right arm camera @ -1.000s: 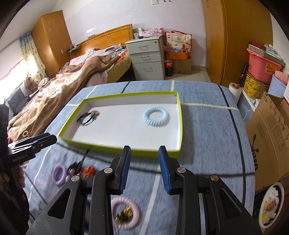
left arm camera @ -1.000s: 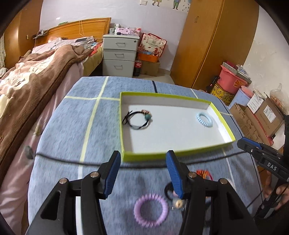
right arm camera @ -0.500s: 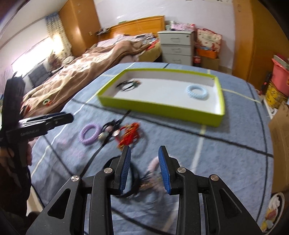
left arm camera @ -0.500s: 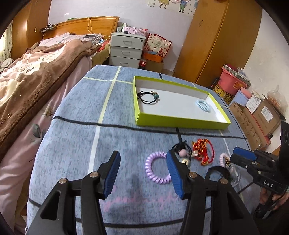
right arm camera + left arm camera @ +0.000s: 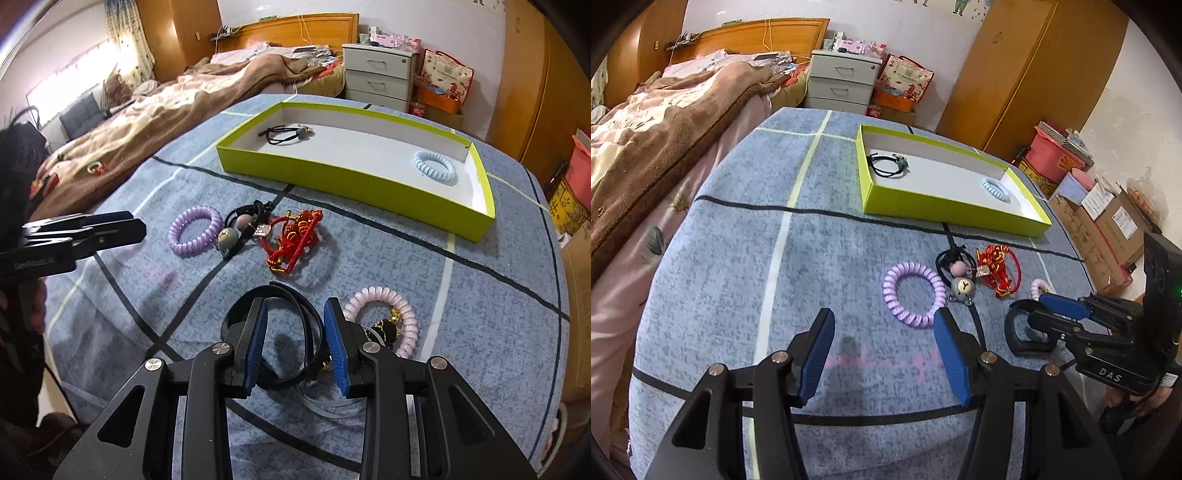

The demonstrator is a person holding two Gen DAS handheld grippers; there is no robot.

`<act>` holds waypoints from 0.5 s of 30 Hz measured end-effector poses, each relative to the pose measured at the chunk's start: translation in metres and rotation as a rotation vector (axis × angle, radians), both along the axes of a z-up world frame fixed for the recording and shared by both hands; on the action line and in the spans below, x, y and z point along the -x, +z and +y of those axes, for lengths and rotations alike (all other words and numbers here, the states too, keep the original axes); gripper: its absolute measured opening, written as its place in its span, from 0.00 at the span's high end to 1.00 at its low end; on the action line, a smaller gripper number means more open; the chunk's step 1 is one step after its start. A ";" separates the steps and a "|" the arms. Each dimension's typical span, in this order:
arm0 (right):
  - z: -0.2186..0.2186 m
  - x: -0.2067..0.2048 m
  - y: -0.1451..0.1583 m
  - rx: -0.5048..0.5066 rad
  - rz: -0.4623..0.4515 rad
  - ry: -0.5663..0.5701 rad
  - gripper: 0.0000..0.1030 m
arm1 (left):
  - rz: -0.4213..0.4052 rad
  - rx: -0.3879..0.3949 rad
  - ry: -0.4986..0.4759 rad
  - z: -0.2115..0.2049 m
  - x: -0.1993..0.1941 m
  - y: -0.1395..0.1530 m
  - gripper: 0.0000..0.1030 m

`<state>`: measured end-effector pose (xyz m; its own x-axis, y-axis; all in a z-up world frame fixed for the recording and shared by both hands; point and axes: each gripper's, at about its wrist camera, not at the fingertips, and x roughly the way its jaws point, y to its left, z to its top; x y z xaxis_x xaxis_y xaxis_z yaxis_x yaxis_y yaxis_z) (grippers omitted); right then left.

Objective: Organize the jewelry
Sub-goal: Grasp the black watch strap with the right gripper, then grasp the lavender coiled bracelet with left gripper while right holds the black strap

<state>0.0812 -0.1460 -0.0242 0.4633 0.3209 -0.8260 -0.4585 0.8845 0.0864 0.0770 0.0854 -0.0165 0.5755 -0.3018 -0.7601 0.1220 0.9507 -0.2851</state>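
Lowered since before, right tool (image 5: 293,334) straddles glossy black band (image 5: 295,314), blue pads spread.

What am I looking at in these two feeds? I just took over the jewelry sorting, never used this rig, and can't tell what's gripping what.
There is no robot: a person holds a two-finger claw in each hand, and each picture comes from a camera on one claw, looking forward along its fingers. The left claw is open over bare cloth. The right claw is open, its fingers on either side of a black band, not closed on it. On the blue tablecloth lie a purple coil tie, a red cord bracelet and a pink coil tie. The green tray holds a blue coil tie and a black tie.
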 end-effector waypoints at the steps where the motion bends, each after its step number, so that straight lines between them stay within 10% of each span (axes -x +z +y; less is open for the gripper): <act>1: 0.000 -0.001 -0.001 0.004 0.003 -0.004 0.68 | 0.004 0.006 -0.002 0.000 0.001 -0.001 0.44; 15: -0.004 0.005 -0.002 0.047 -0.020 -0.033 0.88 | 0.021 -0.023 -0.014 -0.006 -0.004 -0.005 0.44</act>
